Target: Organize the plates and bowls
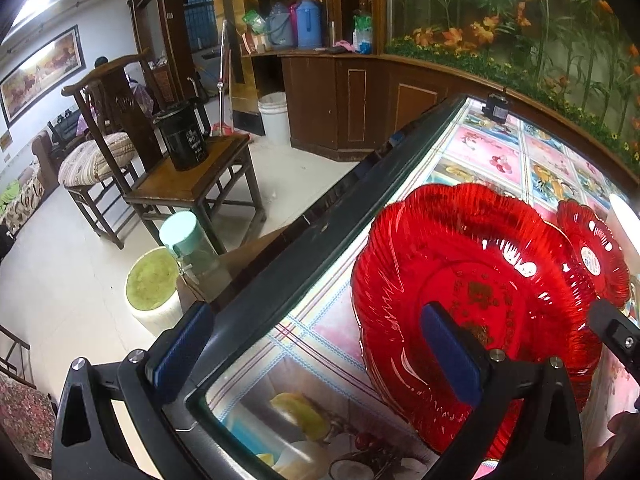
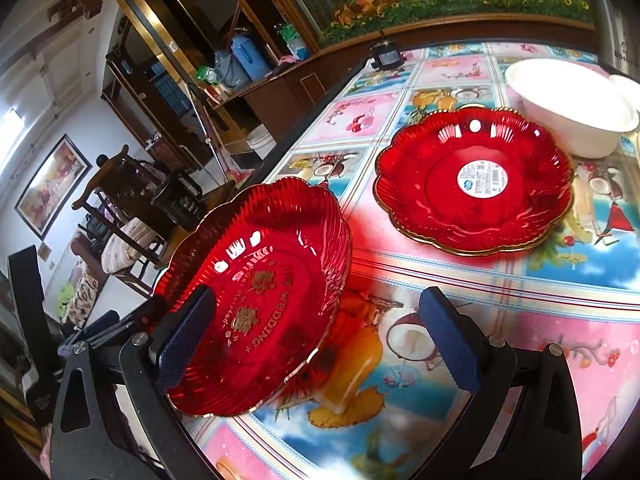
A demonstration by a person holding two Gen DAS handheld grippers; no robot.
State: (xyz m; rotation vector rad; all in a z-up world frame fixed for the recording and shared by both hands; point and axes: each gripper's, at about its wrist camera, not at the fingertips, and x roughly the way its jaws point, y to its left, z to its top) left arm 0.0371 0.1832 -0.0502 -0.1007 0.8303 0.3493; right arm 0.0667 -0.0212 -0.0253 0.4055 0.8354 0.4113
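On table [image 2: 460, 280], both grippers' fingers apart, white bowl [image 2: 568, 108] only in right view, 2 red plates [image 2: 476, 180].

Home living and dining room: you face carved wooden chairs [image 1: 132, 152], framed painting [image 1: 40, 76], thermos flasks [image 1: 308, 24] on cabinet, fruit-print desk [image 2: 460, 288] beneath your tongs.

Low in my right view, the red plate [image 2: 256, 300] looks like glossy translucent plastic, ribbed, with gilt lettering. The second red plate [image 2: 474, 180], upper right, shines alike and carries a paper label. The bowl [image 2: 572, 108] looks smooth white plastic. My pads [image 2: 450, 340] are textured blue rubber; the tablecloth [image 2: 500, 292] is glossy.
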